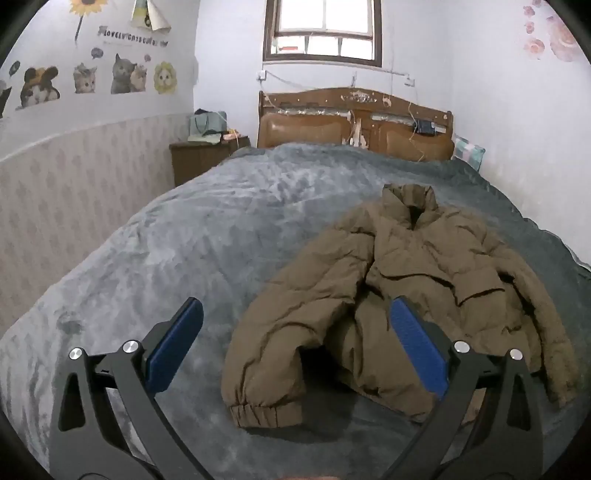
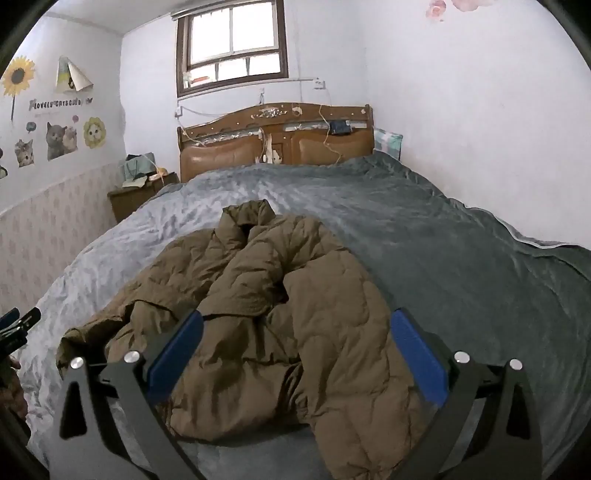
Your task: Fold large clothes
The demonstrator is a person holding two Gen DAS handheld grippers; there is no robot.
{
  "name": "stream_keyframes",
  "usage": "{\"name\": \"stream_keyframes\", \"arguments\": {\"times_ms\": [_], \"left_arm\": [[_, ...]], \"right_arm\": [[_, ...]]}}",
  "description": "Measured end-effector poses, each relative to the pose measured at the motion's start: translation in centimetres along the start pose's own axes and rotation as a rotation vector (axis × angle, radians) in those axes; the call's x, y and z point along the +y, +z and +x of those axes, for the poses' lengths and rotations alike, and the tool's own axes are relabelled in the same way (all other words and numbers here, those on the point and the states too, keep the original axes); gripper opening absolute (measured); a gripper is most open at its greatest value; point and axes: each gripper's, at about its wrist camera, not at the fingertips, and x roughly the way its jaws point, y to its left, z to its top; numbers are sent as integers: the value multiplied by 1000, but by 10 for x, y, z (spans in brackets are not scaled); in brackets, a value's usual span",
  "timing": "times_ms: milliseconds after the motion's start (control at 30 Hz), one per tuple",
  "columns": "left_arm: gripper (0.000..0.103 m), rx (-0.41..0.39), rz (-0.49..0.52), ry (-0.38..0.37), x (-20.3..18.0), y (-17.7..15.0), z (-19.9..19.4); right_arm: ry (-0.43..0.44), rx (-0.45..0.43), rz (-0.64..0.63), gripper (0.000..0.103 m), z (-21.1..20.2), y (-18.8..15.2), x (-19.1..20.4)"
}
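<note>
Jaws: left gripper point(image 1: 295, 343) and right gripper point(image 2: 295, 350) both spread wide, empty. Item: puffy olive-brown quilted jacket point(image 1: 406, 295), crumpled on grey plush bedspread point(image 1: 184, 229). Advice: flatten sleeves before folding.

From my remote feed I read one text: "LOVELY CATS", dark lettering on the white wall sticker point(image 1: 129, 33) above the cat pictures; its ending is illegible.

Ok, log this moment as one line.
left hand-held gripper: open, empty | right hand-held gripper: open, empty | jacket: unfolded on bed
</note>
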Motion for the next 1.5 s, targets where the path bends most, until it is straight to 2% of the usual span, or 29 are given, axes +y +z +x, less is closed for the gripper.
{"name": "stream_keyframes", "arguments": {"times_ms": [300,1500], "left_arm": [[100,-7,35,21,-6,-1,0],[100,12,15,27,2,-2,2]], "right_arm": [[-7,3,-9,101,3,-2,-1],[-12,13,-9,101,4,-2,0]]}}
